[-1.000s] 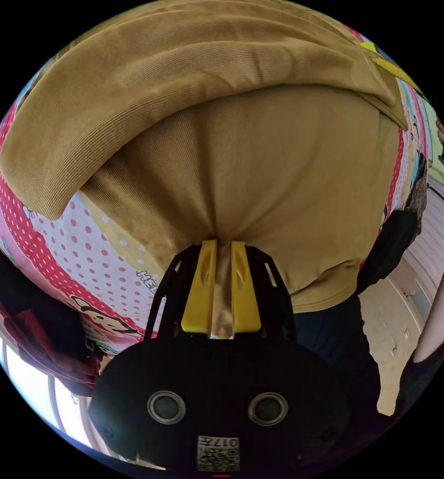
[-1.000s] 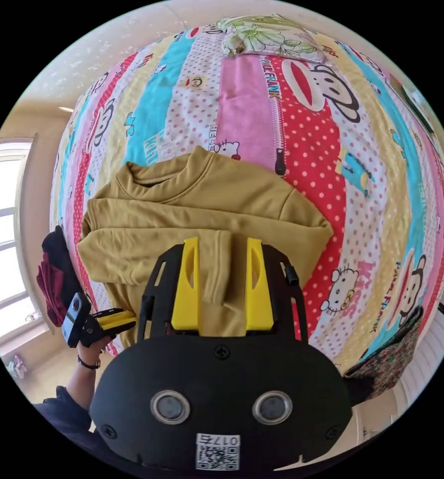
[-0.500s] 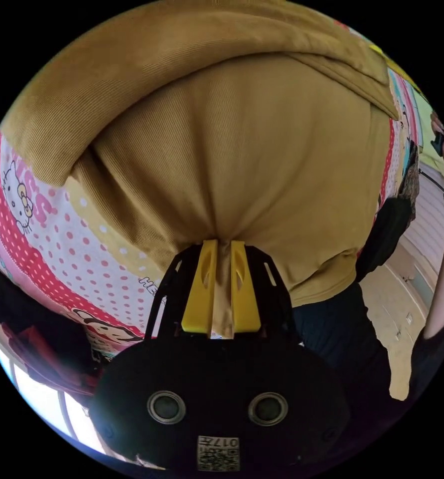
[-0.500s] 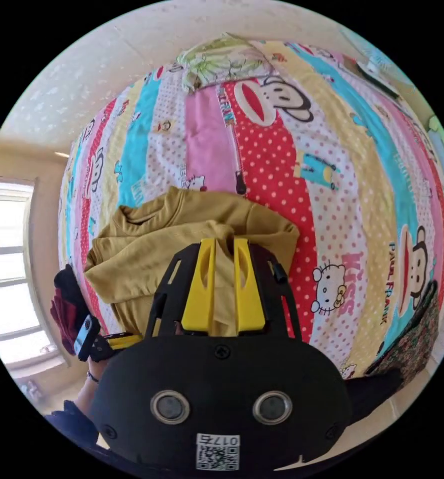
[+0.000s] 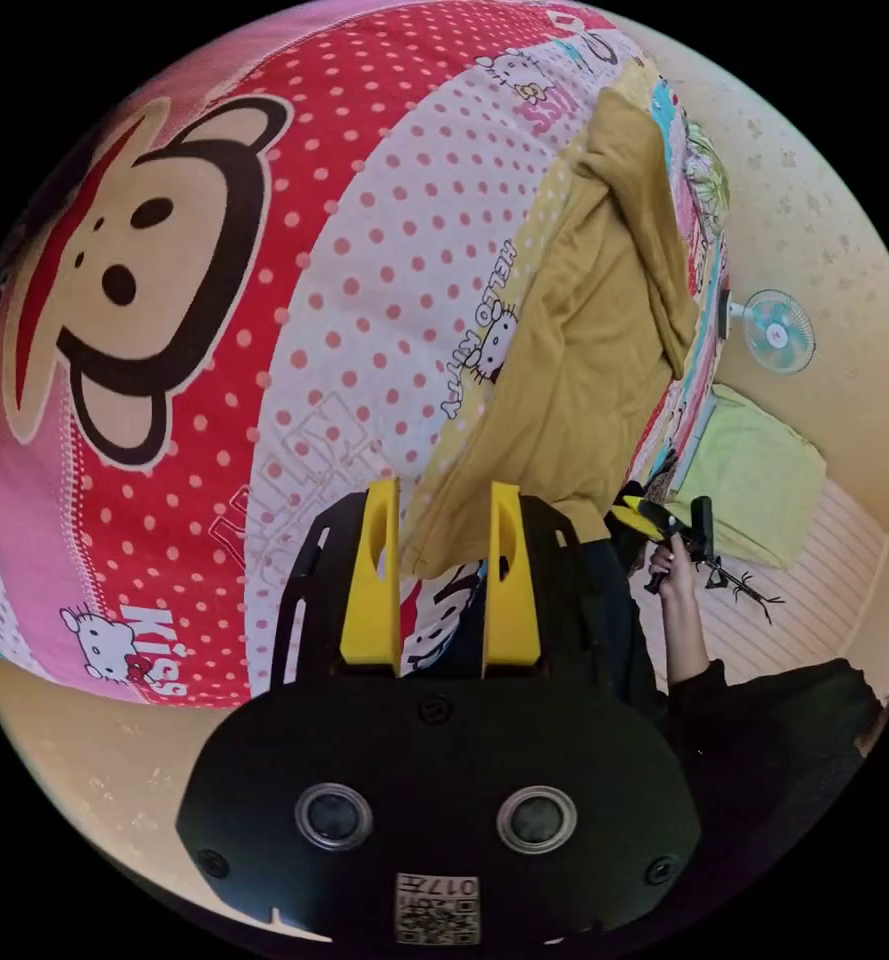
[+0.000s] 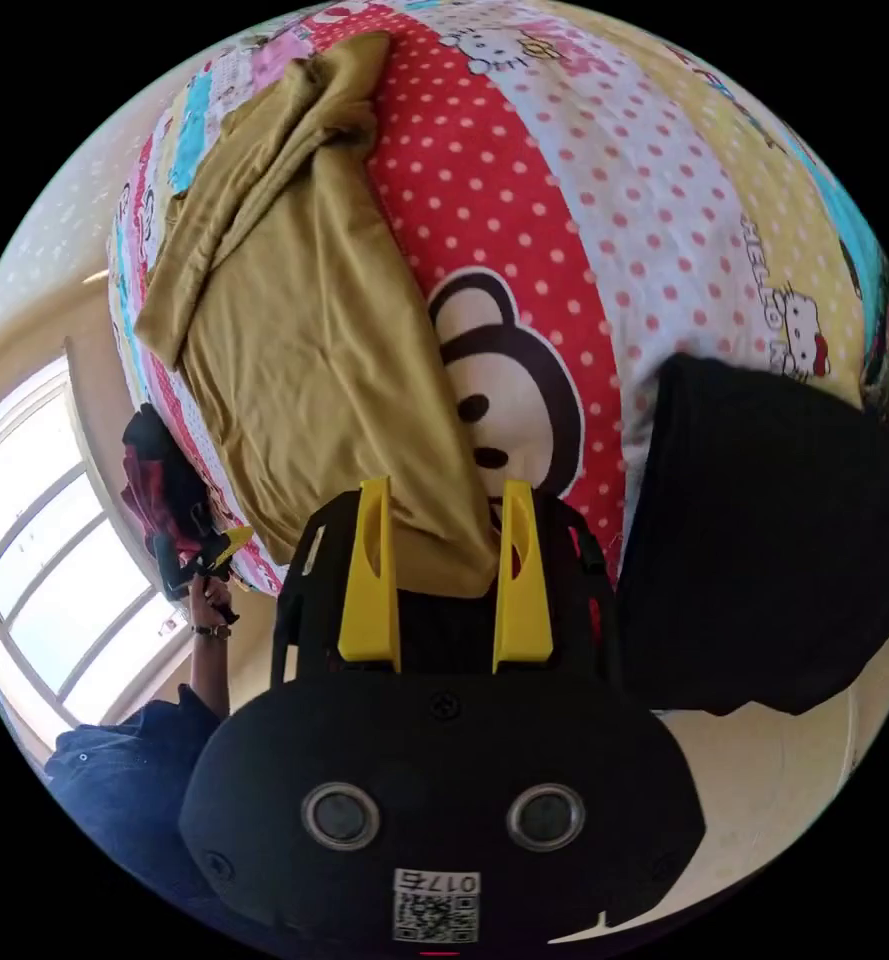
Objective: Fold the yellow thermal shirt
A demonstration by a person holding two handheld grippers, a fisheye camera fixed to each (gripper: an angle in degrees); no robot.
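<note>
Fingers (image 5: 369, 570) of left gripper (image 5: 442, 570) apart, empty; right gripper (image 6: 446, 575) likewise. Yellow shirt (image 6: 314, 330) long strip on bed (image 6: 564, 200), upper left. Next: regrasp hem corners, fold toward collar.

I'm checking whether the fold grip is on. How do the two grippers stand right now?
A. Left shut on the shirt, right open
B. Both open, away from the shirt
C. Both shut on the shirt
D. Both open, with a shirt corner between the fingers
D: the left gripper and right gripper are spread, a corner of the shirt lying loose between each pair.
</note>
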